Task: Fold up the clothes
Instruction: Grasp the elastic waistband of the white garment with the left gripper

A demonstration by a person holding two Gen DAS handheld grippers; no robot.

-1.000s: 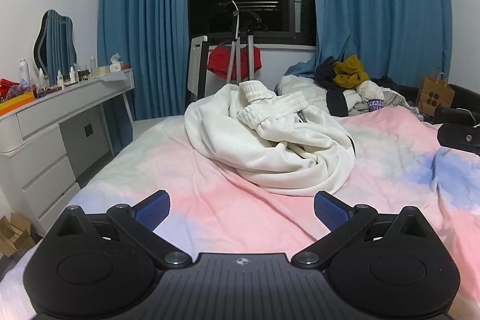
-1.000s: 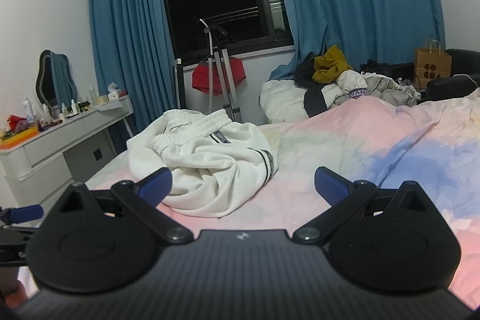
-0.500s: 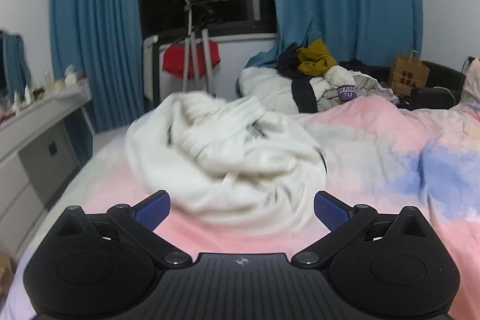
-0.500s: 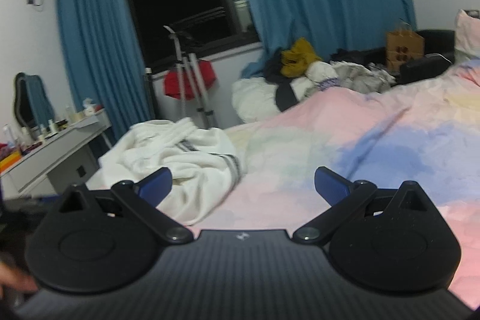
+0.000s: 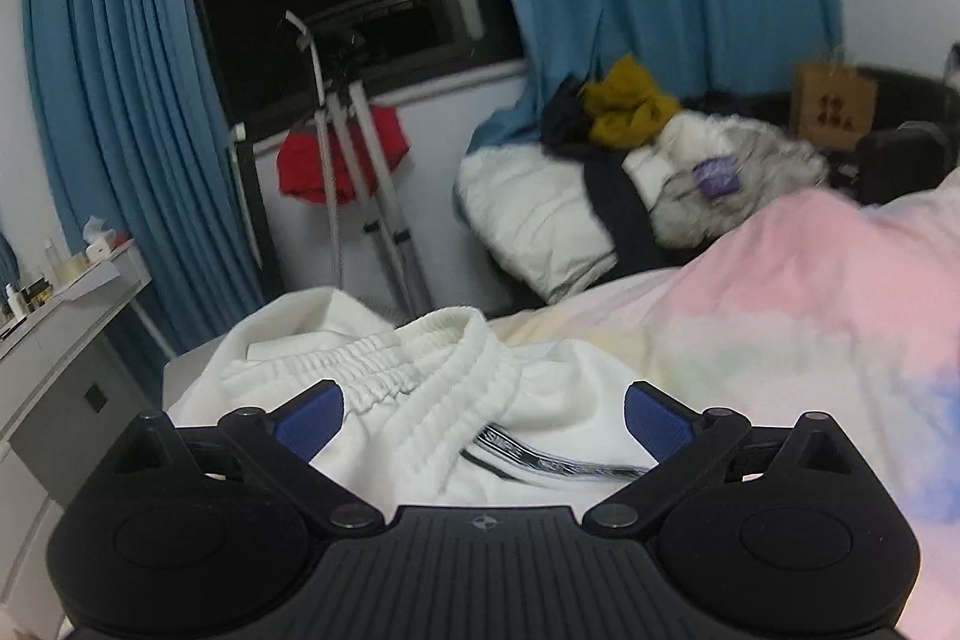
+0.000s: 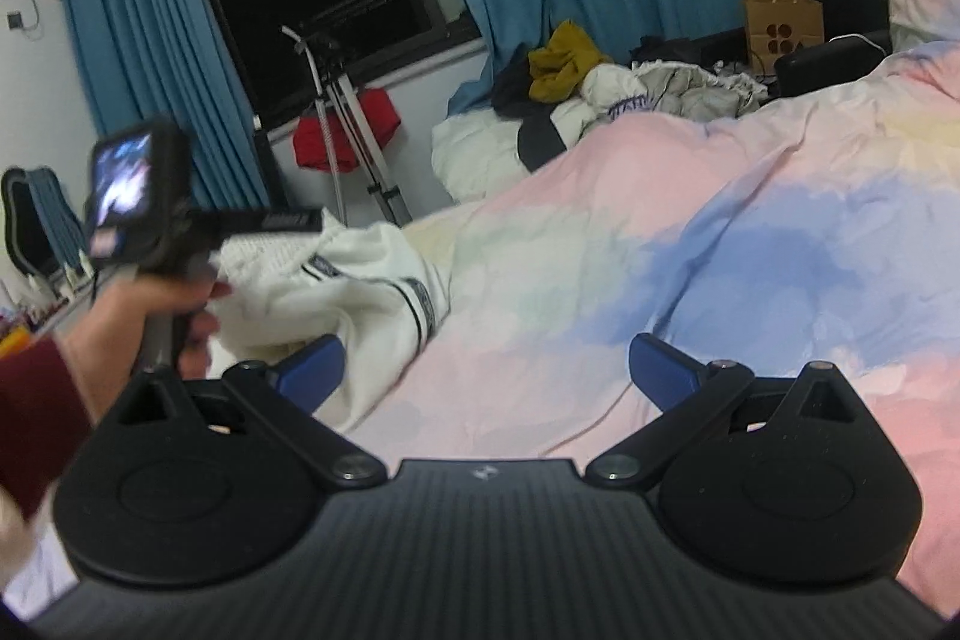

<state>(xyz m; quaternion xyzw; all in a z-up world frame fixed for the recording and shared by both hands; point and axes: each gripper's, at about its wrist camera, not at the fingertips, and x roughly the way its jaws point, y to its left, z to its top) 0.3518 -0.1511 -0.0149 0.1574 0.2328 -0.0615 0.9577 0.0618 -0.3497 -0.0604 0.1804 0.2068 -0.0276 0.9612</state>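
White sweatpants with an elastic waistband and a black-striped side band lie crumpled on the pastel bedspread. My left gripper is open, right over the waistband, with the cloth between its blue pads. In the right wrist view the sweatpants lie at the left, and the left hand-held device shows above them, its jaws hidden. My right gripper is open and empty over the bedspread, its left pad at the garment's edge.
A pile of other clothes sits at the far end of the bed. A tripod stand with a red cloth stands by the window. A white dresser is at the left. A paper bag stands at the back right.
My left gripper has moved forward onto the white sweatpants, now over the waistband. My right gripper has swung right over the bedspread; the left hand and device now show in its view.
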